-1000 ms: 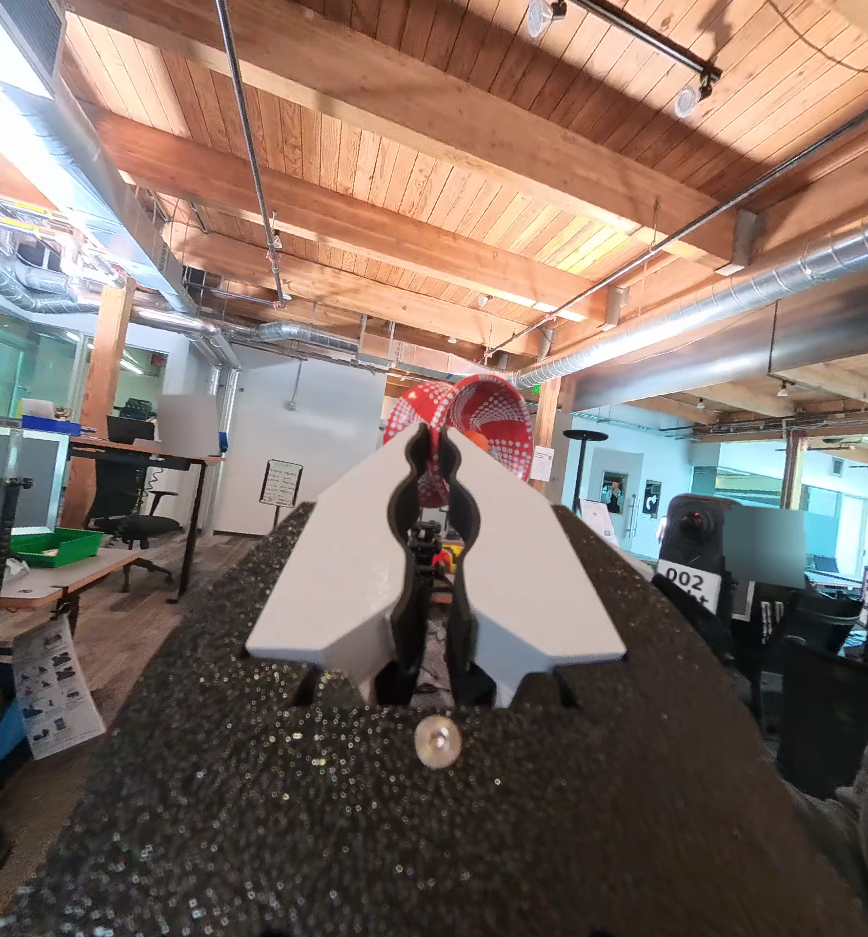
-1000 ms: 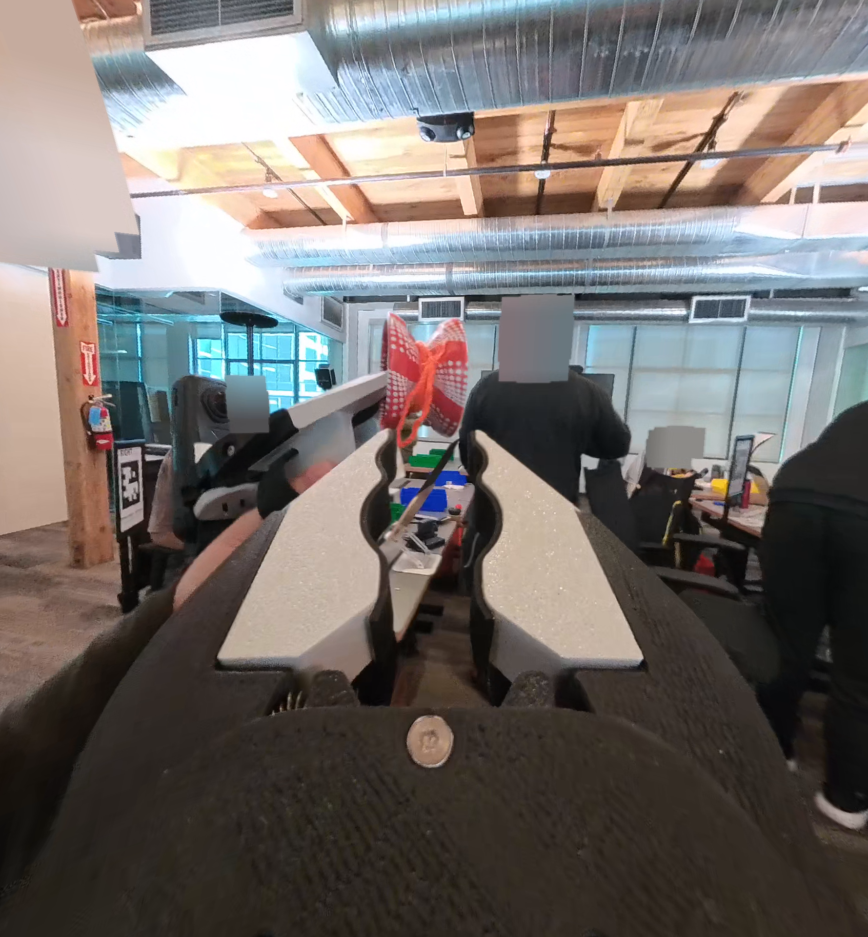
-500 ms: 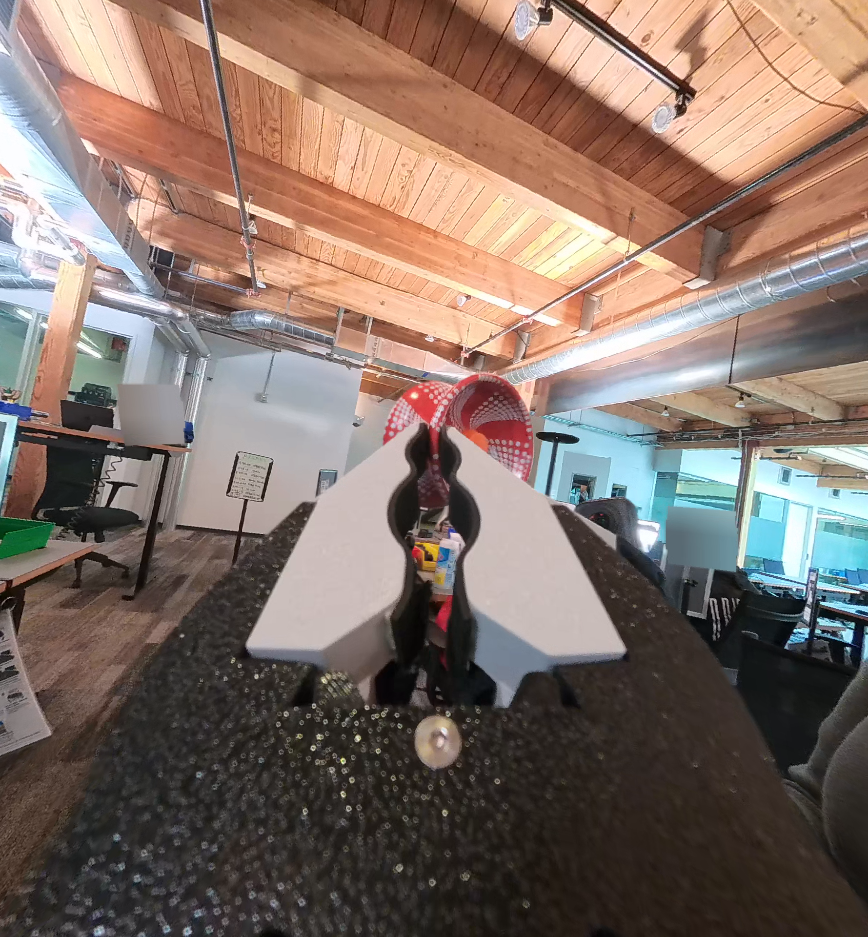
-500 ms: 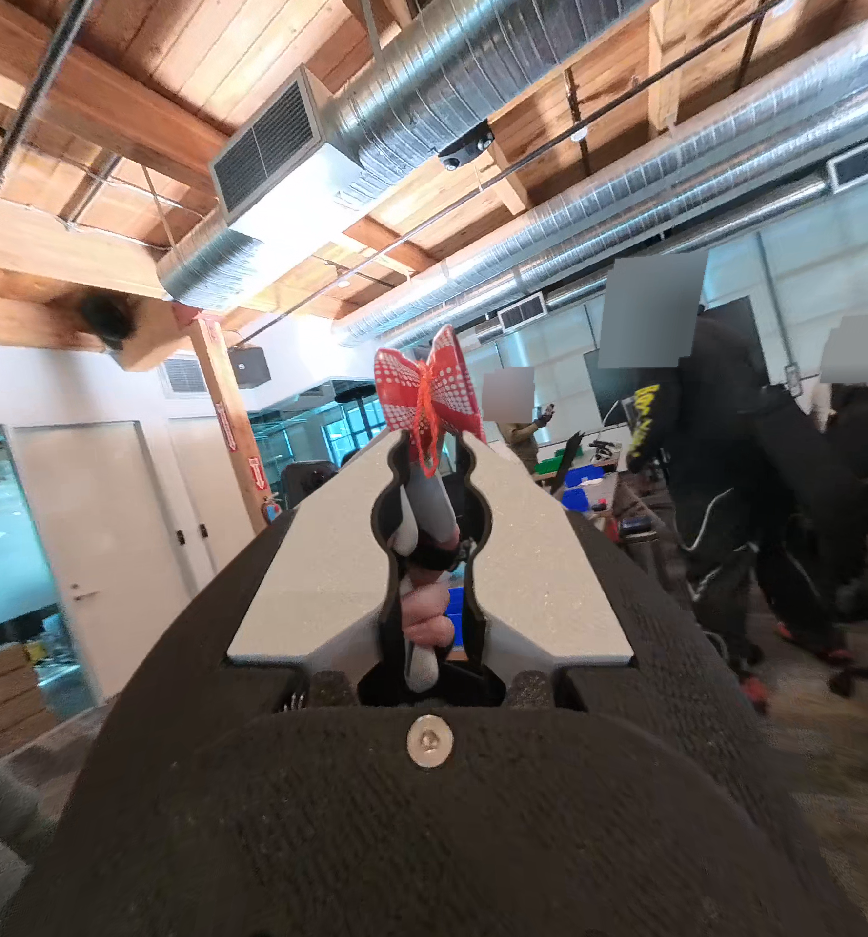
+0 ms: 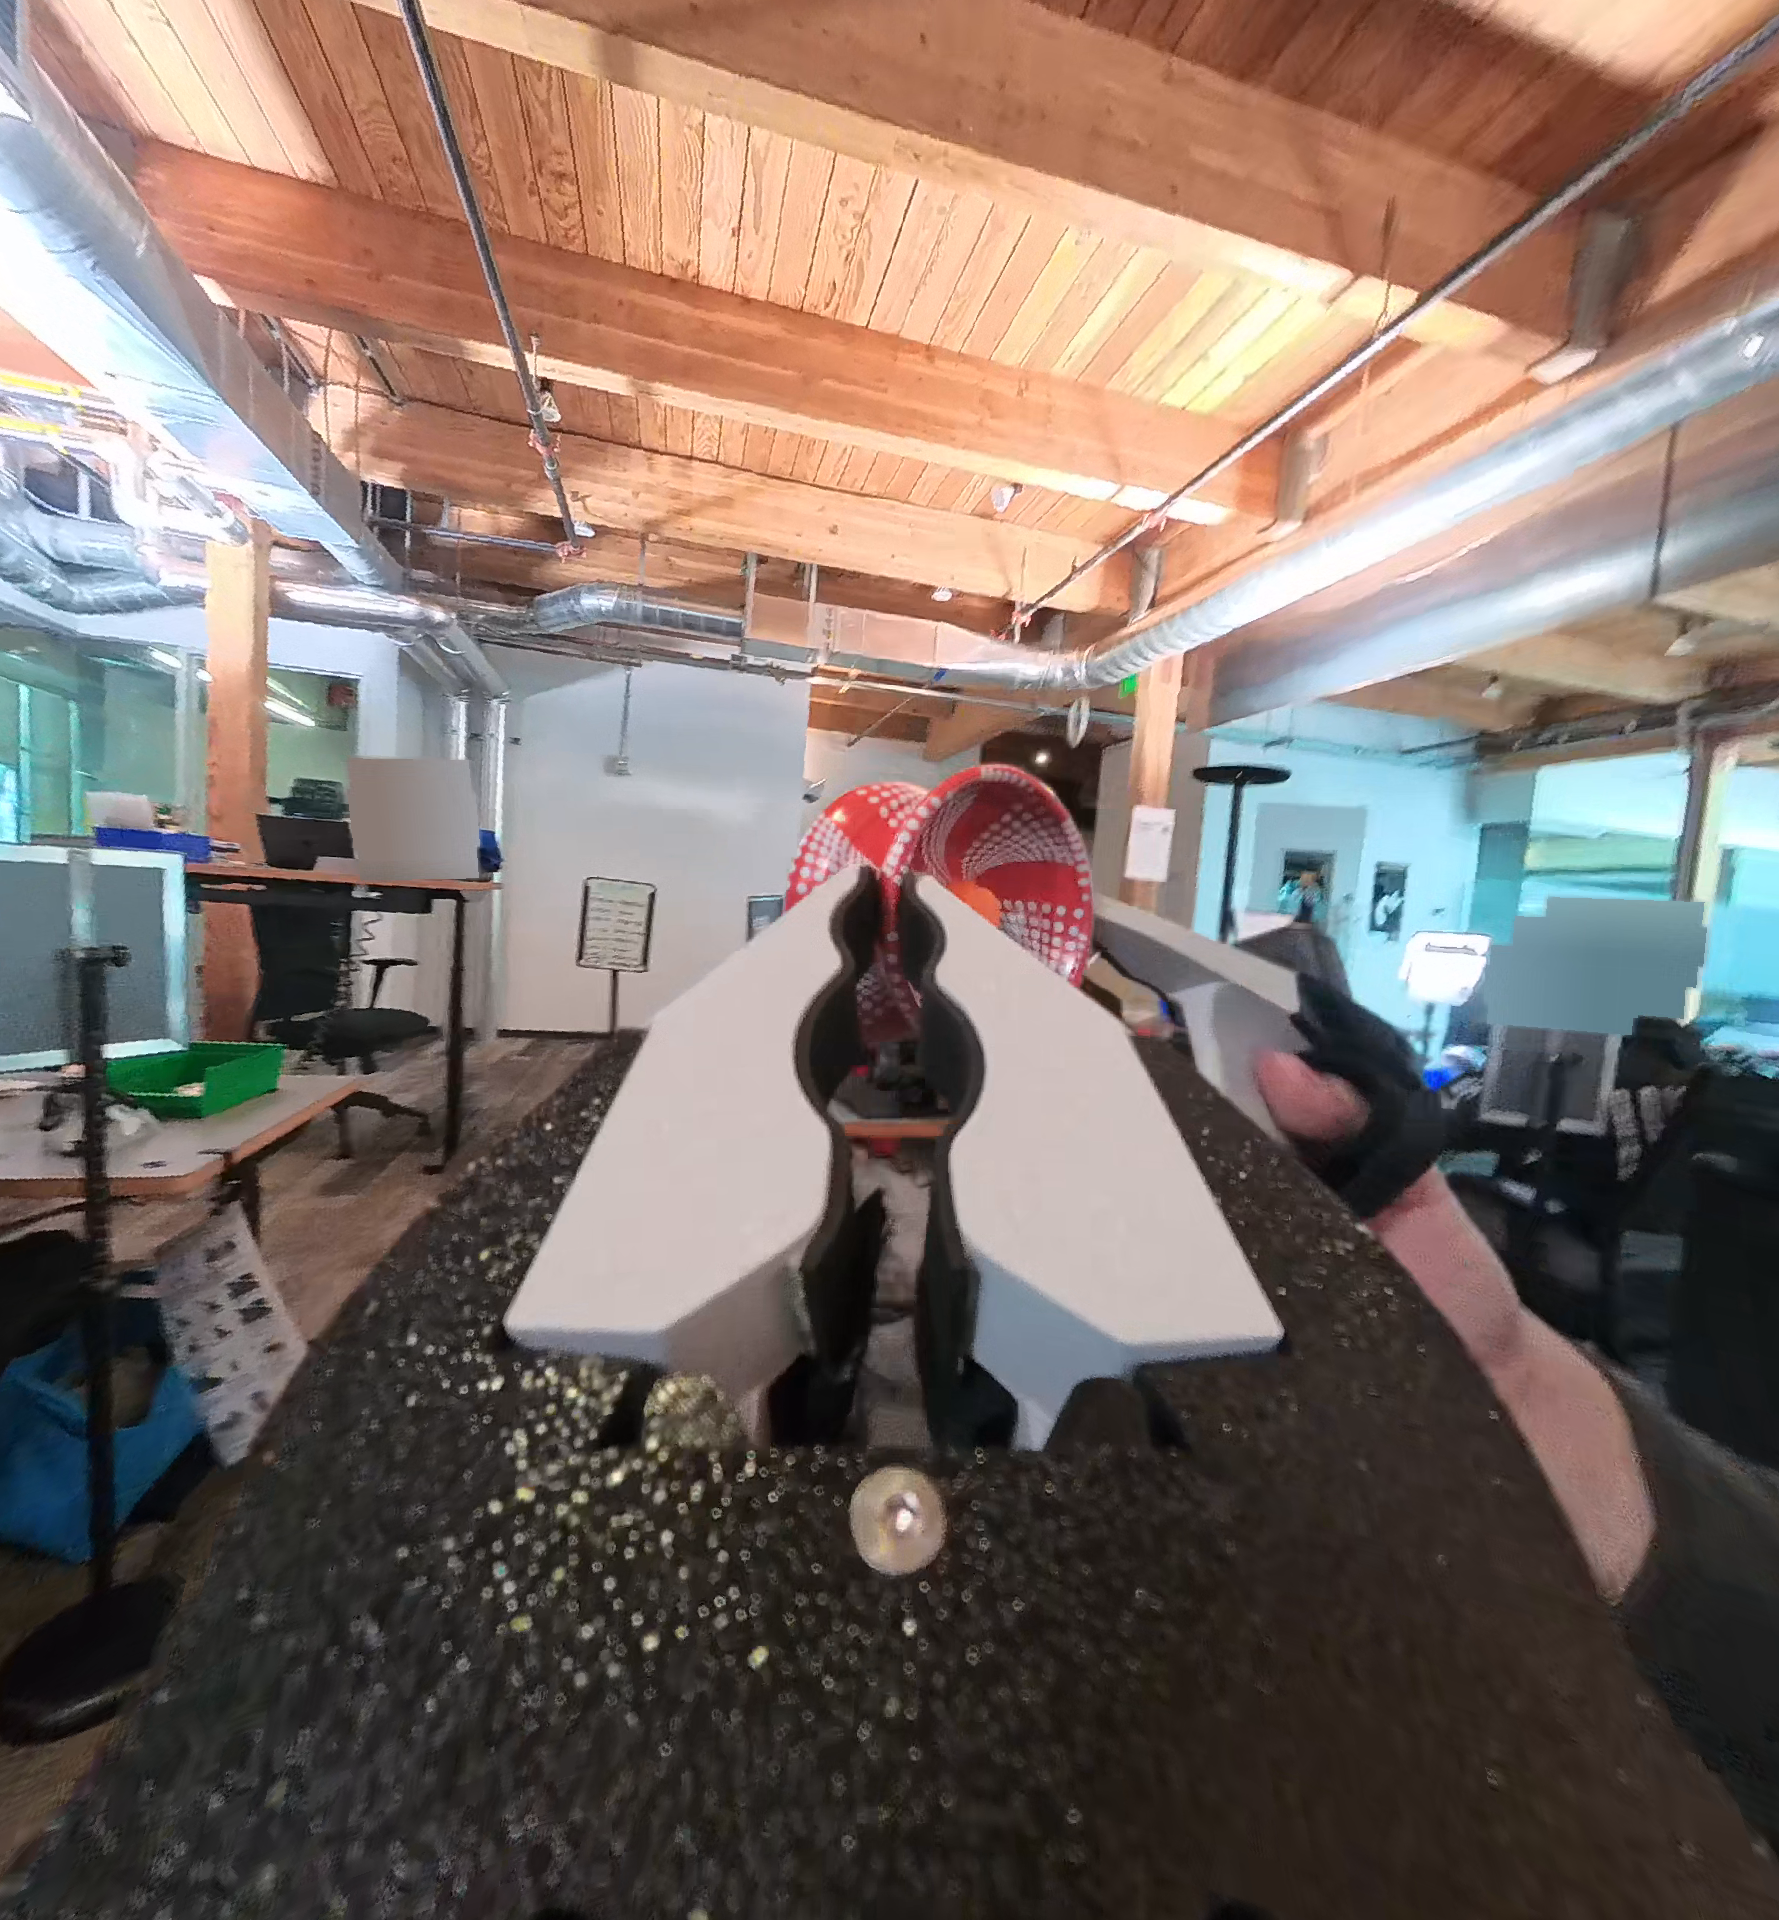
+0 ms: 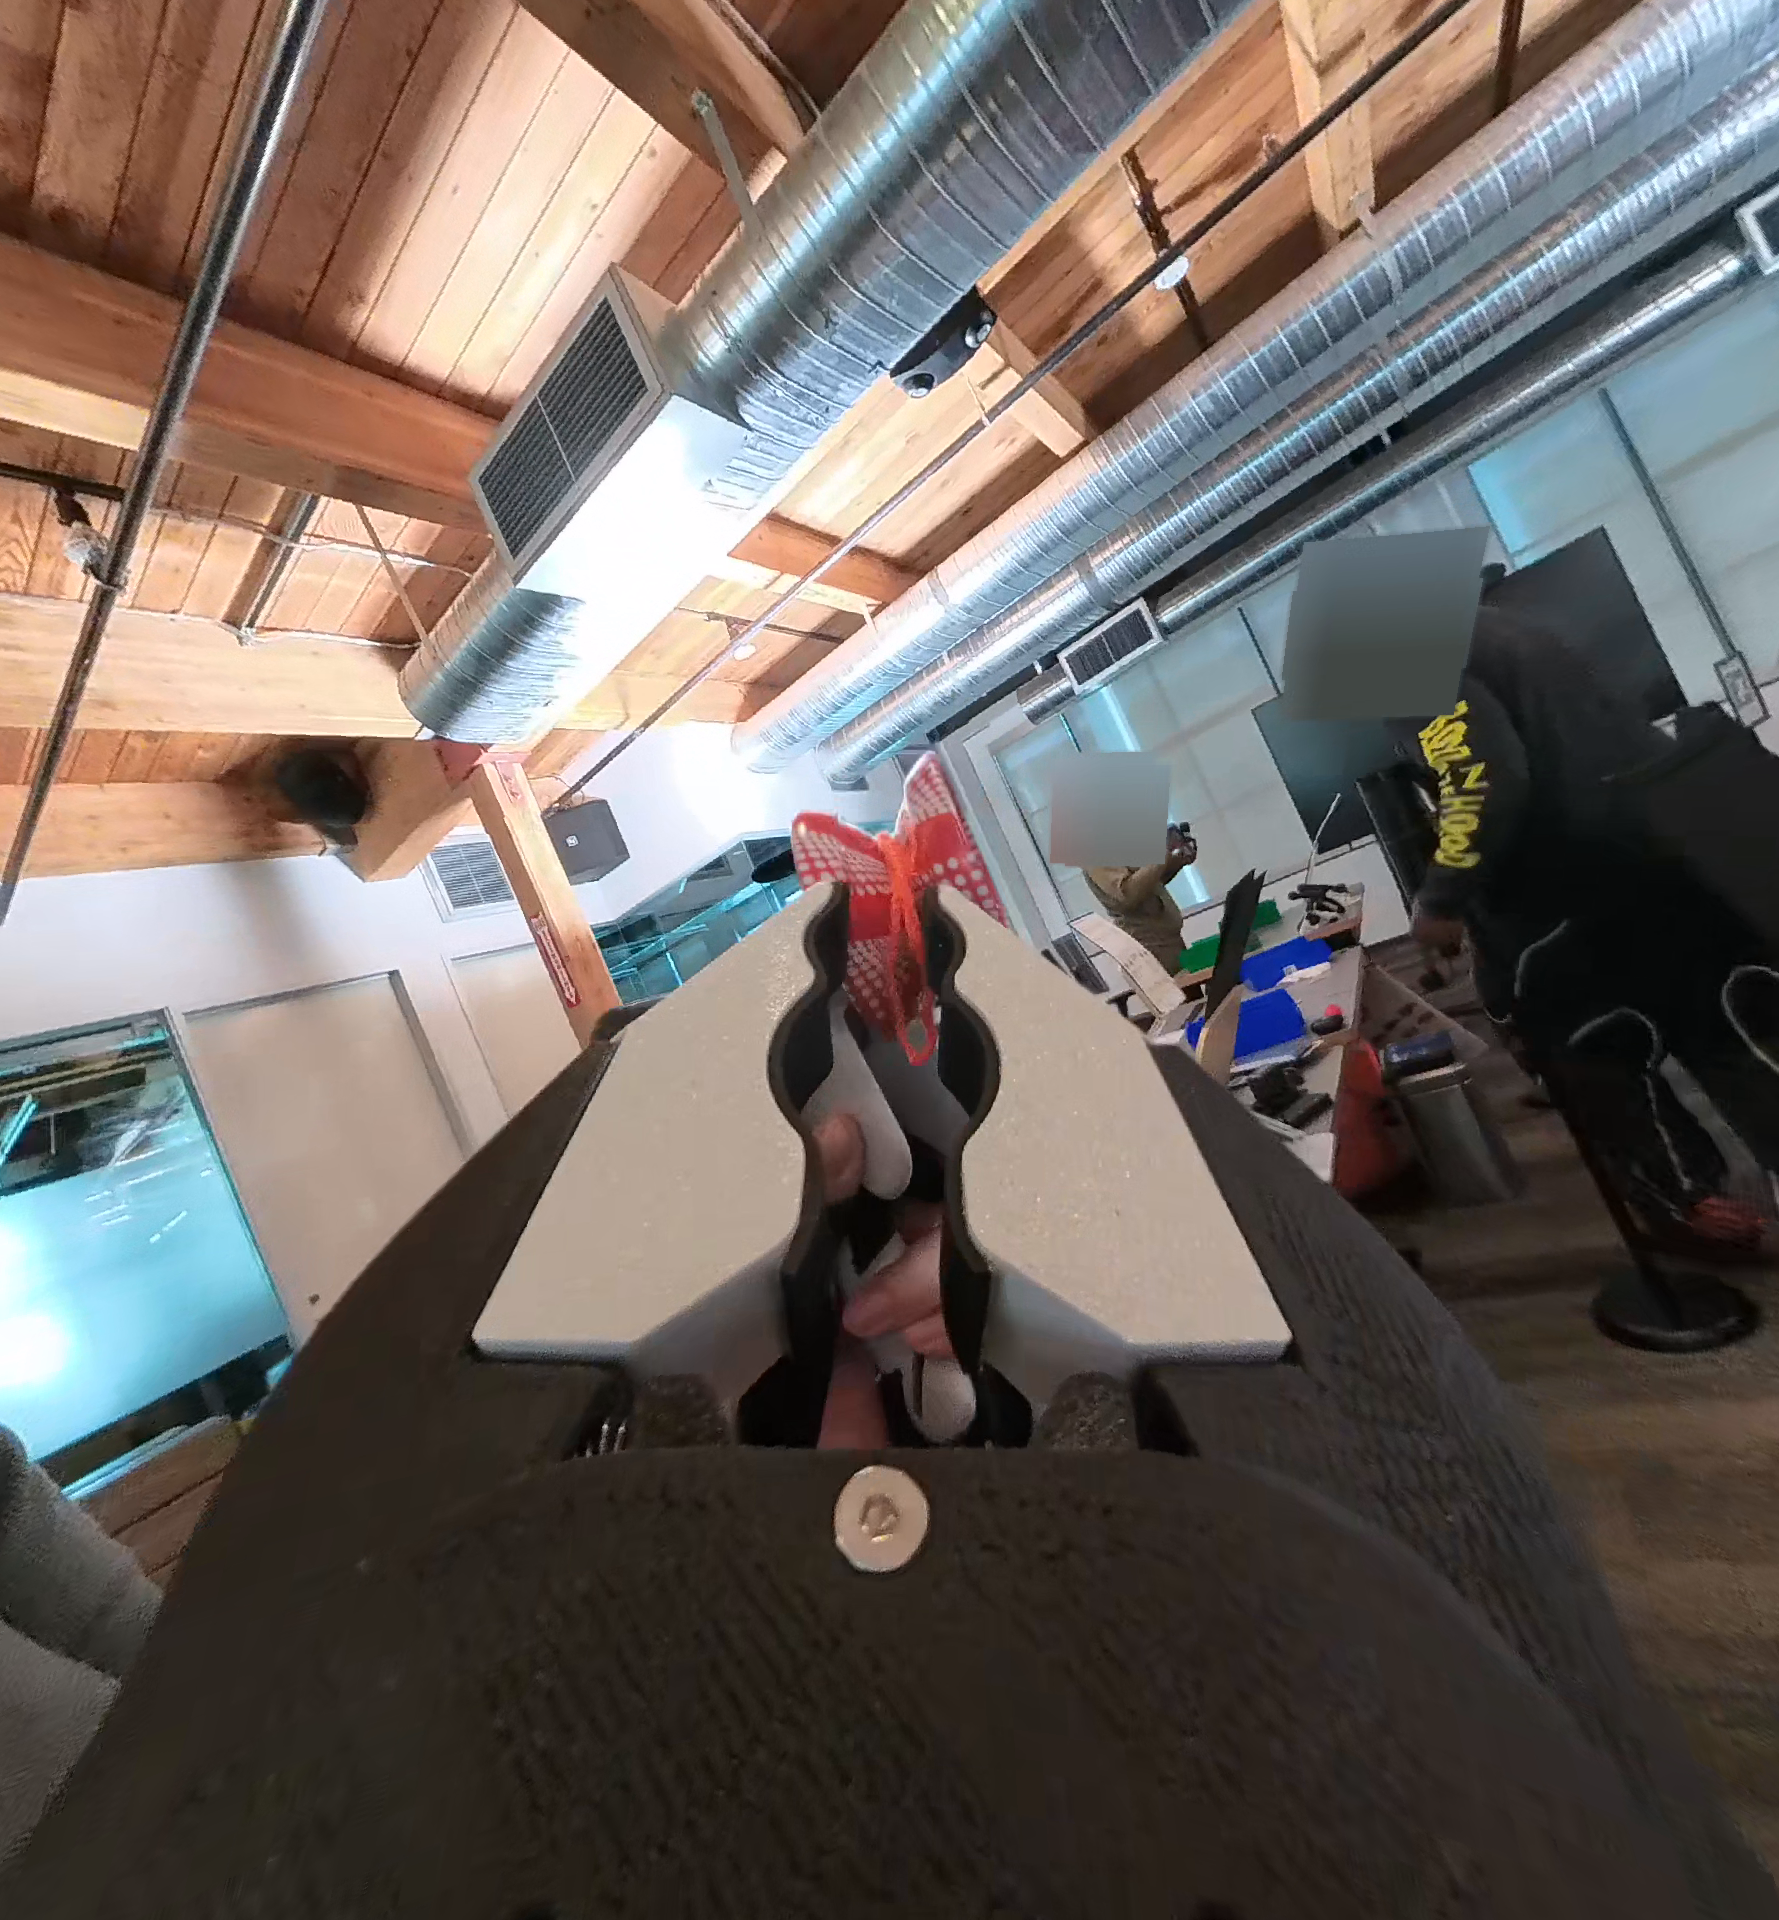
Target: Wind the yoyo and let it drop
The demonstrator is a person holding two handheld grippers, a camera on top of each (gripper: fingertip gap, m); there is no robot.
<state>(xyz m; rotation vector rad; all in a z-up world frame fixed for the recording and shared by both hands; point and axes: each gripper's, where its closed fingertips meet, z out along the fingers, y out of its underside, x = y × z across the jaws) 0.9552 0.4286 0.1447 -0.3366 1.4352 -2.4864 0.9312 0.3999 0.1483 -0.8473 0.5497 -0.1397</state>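
The left hand-held gripper [image 5: 893, 894] is pinching the red, white-dotted yoyo [image 5: 978, 873] by one of its halves, holding it up in the air well above the floor. The right hand-held gripper [image 6: 890, 914] has its tips nearly pressed together at the yoyo's groove, where the orange string [image 6: 906, 966] hangs in a loose loop; whether it actually grips the string I cannot tell. The risk is a slack, tangled wind: loose loops could snag, so the drop would stall or the string slip free.

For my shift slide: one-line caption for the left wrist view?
Left gripper fingers pinch the red dotted yoyo aloft under a timber ceiling.
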